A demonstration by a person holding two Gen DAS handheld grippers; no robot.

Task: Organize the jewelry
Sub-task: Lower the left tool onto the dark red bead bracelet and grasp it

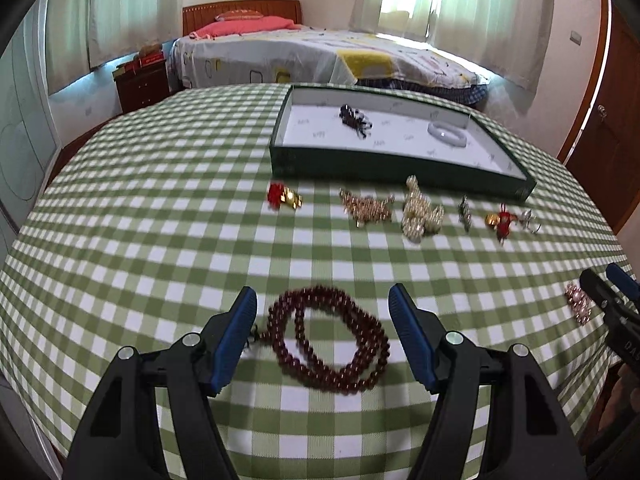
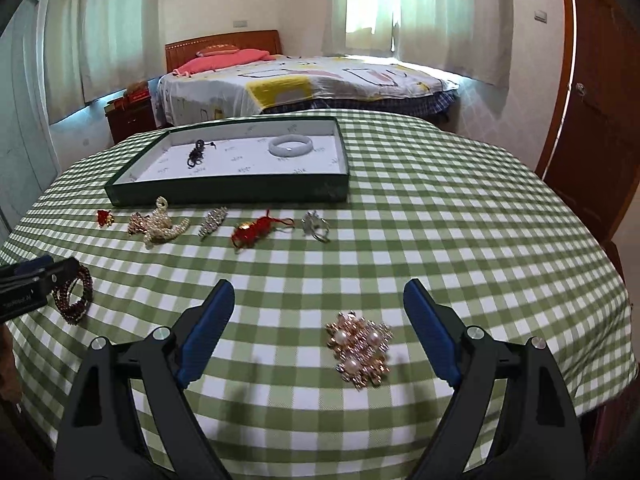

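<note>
Left gripper jaws stand apart, astride the dark red bead necklace on the surface. Right gripper jaws, also apart and empty, flank the pearl brooch.

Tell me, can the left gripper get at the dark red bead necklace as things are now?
Probably yes. The left gripper is open, the dark red bead necklace lies flat on the tablecloth between its fingers, and nothing covers it.

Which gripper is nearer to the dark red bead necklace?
Left. The left gripper is open with the dark red bead necklace lying between its fingers; the right gripper is open around the pearl brooch.
</note>
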